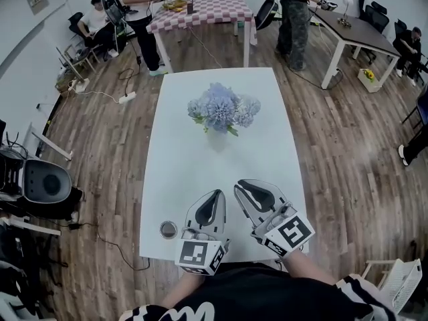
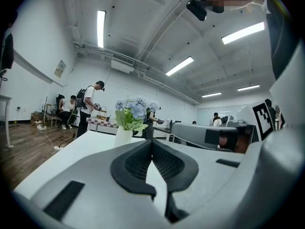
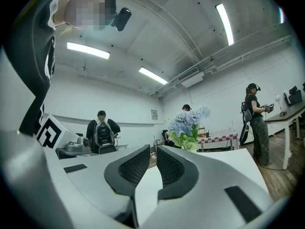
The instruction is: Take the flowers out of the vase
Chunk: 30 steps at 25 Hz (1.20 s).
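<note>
A bunch of pale blue flowers (image 1: pixel 223 108) with green leaves stands in a small white vase (image 1: pixel 218 134) at the middle of the white table (image 1: pixel 180 166). Both grippers hover side by side over the table's near end, pointing level toward the flowers and well short of them. My left gripper (image 1: pixel 215 194) is shut and empty; in its own view the flowers (image 2: pixel 135 109) and vase (image 2: pixel 123 136) stand ahead, a little left of the jaws (image 2: pixel 152 143). My right gripper (image 1: pixel 246 187) is shut with nothing in it (image 3: pixel 153 149); the flowers (image 3: pixel 189 120) rise ahead and to its right, the vase hidden behind a jaw.
A small round metal cup (image 1: pixel 168 230) sits near the table's front left corner. Beyond the table stand a checked-cloth table (image 1: pixel 200 9) and a dark desk (image 1: pixel 354 29), with people around them. Equipment (image 1: pixel 43 182) and cables lie on the floor at left.
</note>
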Each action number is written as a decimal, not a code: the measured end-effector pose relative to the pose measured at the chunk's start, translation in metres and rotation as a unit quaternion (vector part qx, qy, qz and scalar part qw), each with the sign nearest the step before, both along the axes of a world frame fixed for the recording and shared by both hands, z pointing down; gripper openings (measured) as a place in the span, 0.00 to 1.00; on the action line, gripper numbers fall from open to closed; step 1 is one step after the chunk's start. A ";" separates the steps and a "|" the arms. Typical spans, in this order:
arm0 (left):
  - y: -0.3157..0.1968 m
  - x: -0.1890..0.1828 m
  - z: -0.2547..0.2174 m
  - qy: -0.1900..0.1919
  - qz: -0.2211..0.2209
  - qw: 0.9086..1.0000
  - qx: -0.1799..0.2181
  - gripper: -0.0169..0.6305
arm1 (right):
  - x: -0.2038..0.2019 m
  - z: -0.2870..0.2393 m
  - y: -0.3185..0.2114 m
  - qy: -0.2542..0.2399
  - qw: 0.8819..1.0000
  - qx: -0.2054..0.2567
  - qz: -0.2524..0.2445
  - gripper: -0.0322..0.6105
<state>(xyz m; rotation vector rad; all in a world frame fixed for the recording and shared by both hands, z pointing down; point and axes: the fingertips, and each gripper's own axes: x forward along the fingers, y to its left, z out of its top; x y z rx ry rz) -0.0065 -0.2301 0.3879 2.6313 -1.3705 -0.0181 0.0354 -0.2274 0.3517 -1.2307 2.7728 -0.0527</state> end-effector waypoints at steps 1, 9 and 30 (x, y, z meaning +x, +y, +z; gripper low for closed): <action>-0.003 -0.002 0.003 -0.001 0.001 1.000 -0.003 0.03 | -0.001 0.003 -0.006 0.003 1.000 -0.005 0.000 0.12; -0.023 -0.015 0.017 -0.007 0.001 1.000 -0.019 0.03 | 0.001 0.013 -0.047 0.021 0.999 -0.009 0.033 0.36; -0.046 -0.035 0.040 -0.016 0.009 0.998 -0.055 0.03 | 0.010 0.001 -0.141 0.044 0.995 -0.006 0.084 0.47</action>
